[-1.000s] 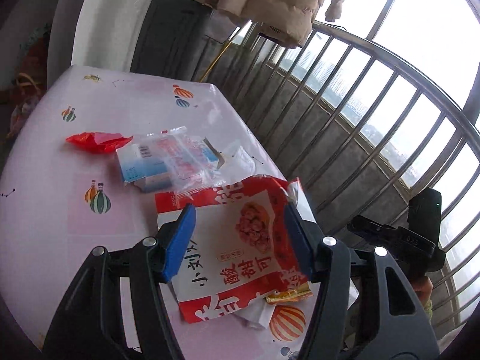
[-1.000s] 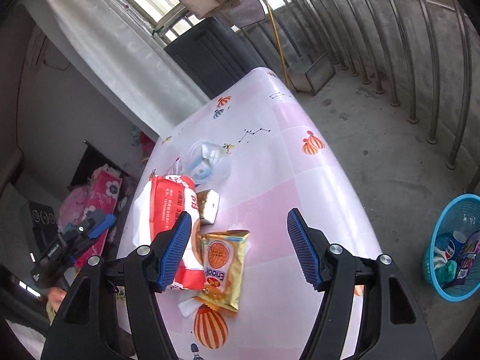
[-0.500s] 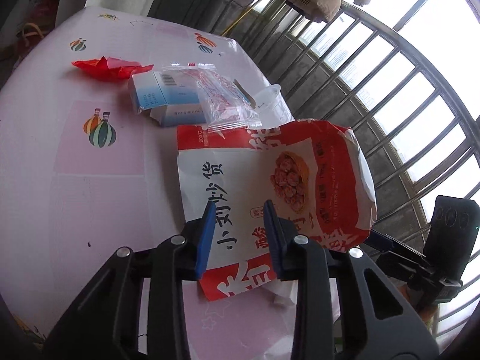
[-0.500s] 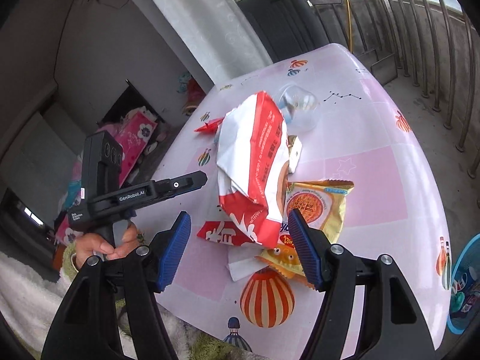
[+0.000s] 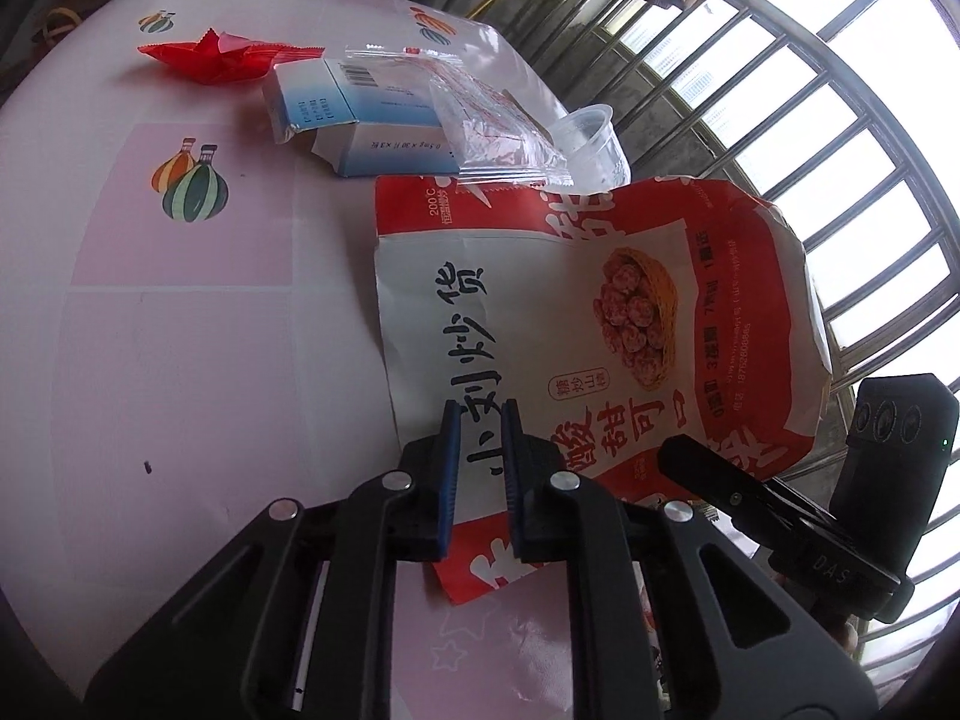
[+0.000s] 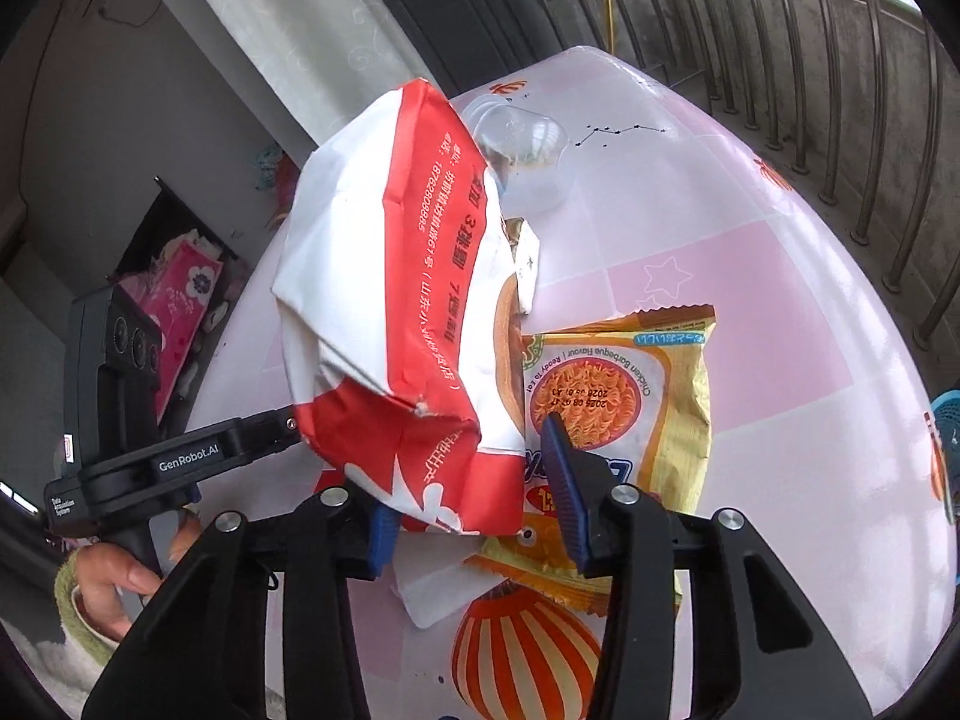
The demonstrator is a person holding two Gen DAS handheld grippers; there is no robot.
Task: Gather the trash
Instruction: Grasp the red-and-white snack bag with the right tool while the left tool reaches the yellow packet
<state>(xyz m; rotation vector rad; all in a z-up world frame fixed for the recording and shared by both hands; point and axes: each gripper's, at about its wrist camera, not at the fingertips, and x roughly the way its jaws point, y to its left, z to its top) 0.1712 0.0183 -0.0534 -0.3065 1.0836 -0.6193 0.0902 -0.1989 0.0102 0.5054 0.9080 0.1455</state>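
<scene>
My left gripper point(image 5: 480, 444) is shut on the lower edge of a big red and white snack bag point(image 5: 600, 324) and holds it tilted up off the pink table point(image 5: 180, 330). The same bag point(image 6: 396, 276) hangs in front of my right gripper point(image 6: 474, 480), which is open with the bag's bottom corner between its fingers. A yellow noodle packet point(image 6: 636, 384) lies flat just beyond the right gripper. A red wrapper point(image 5: 210, 54), a blue and white box point(image 5: 354, 114), a clear plastic sachet point(image 5: 492, 126) and a clear cup point(image 5: 591, 138) lie farther off.
A white paper scrap point(image 6: 438, 588) lies under the right gripper. A blue basket point(image 6: 948, 426) stands on the floor at the right edge. A metal railing point(image 5: 810, 138) runs past the table's far side. The clear cup point(image 6: 528, 150) lies on its side behind the bag.
My left gripper has shut on the snack bag and lifted it off the table. My right gripper has moved in toward the bag and narrowed around its bottom corner.
</scene>
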